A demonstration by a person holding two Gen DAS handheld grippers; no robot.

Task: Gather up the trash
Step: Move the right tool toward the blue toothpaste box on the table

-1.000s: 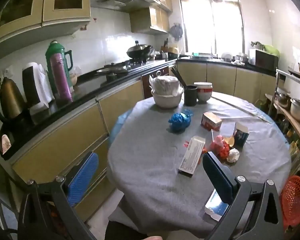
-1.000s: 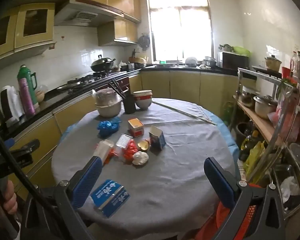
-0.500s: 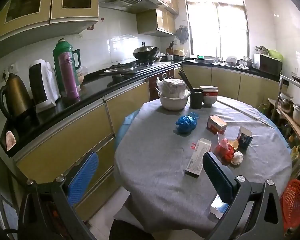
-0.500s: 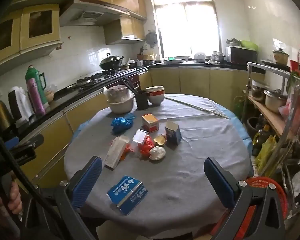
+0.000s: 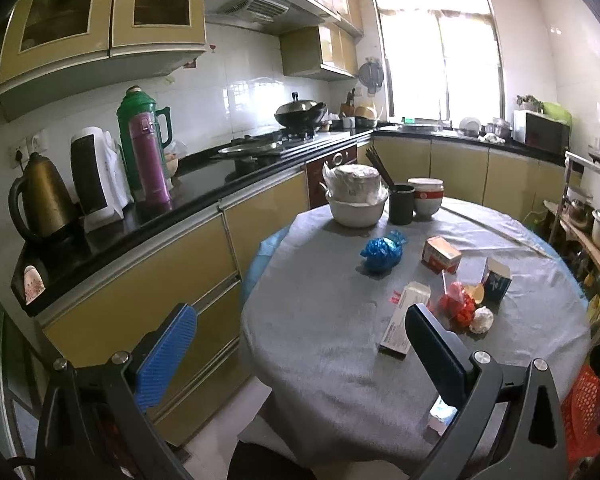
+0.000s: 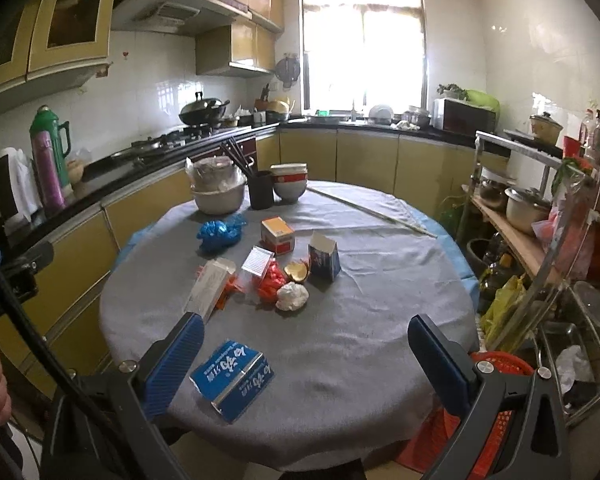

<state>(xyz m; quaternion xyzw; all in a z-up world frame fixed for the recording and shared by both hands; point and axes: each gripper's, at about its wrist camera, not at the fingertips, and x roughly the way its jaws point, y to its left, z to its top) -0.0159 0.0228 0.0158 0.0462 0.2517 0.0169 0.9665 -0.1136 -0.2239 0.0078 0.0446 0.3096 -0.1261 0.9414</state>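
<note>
Trash (image 6: 278, 270) scattered mid-table (image 6: 360, 344); L gripper (image 5: 300, 338) & R gripper (image 6: 304, 354) both spread wide, holding nothing.

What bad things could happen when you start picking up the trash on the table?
The flat blue packet lies near the table's edge; a clumsy pinch by the open right gripper might nudge it off. The crumpled white paper touches the red wrapper, so one grab may drag both. The bowls behind aren't trash; reaching far could bump them.
</note>
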